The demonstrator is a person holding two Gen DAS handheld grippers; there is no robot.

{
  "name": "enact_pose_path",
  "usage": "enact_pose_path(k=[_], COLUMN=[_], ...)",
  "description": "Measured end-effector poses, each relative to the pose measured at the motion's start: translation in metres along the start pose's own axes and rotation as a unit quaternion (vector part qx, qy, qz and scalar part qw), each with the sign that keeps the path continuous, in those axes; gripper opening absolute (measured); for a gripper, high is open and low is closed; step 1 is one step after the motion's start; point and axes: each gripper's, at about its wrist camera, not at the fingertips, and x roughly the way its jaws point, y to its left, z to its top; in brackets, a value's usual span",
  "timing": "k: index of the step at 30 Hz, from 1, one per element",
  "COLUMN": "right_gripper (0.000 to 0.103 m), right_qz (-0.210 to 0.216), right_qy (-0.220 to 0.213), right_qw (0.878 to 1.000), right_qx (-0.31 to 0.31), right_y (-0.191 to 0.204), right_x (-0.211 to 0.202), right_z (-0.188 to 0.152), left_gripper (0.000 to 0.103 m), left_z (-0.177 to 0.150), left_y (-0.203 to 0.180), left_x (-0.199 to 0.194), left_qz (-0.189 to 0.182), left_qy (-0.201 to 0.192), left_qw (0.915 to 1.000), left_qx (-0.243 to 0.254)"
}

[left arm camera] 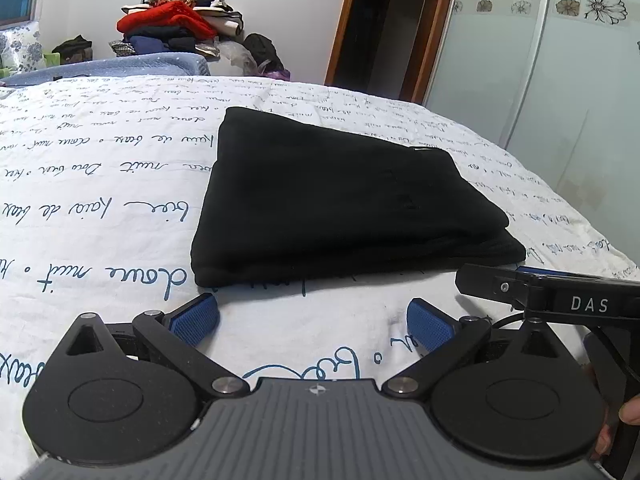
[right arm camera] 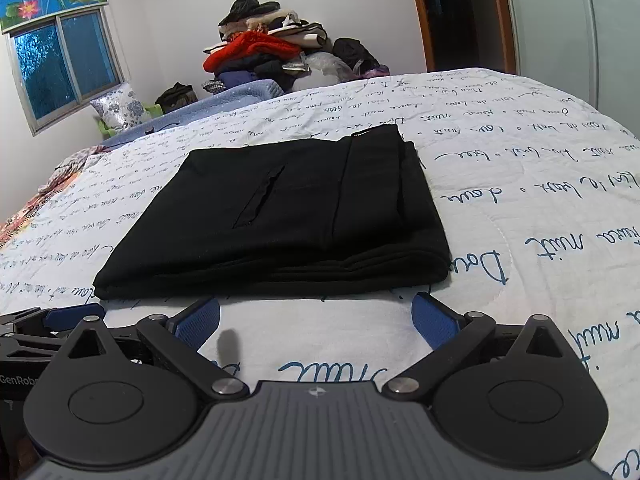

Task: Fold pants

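Black pants [right arm camera: 280, 208] sit folded into a compact, layered rectangle on the script-print bedspread [right arm camera: 520, 168], stacked edges facing us. We read this as the end of the fold, or just ahead of one last halving; can't tell which from here. Left gripper [left arm camera: 312, 320] is spread wide, holding nothing, hovering just short of the near edge. Right gripper [right arm camera: 316, 322] likewise wide and empty, near the same edge. If another fold is due, we need both grippers to pinch all layers at the near corners and carry them over evenly. Otherwise, we back off. Clothes pile [right arm camera: 264, 48] beyond the bed isn't involved.
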Motion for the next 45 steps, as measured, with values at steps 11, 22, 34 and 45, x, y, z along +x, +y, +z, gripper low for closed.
enact_pose_path(k=[11,22,34,45], right_gripper=[0.103,0.103,0.103,0.103], right_qz=[-0.006,-0.004,-0.031,-0.069], right_qy=[-0.005,-0.004,0.007,0.01], right_qw=[1.0,1.0,0.999,0.997], right_qx=[0.004,0.006,-0.021,-0.024], right_y=[-0.001,-0.002,0.009,0.018], right_x=[-0.002,-0.002,0.001,-0.013], right_z=[0.0,0.0,-0.002,-0.015], left_gripper=[0.102,0.102,0.102,0.102], left_z=[0.0,-0.001,0.0,-0.005], left_y=[0.004,0.008,0.002,0.009], left_x=[-0.003,-0.005,-0.004,-0.013], left_qz=[-0.004,-0.008,0.008,0.03], left_qy=[-0.007,-0.011,-0.003,-0.017], left_qw=[0.9998,0.9996,0.9999,0.9988], left_qx=[-0.016,-0.025,-0.01,-0.035])
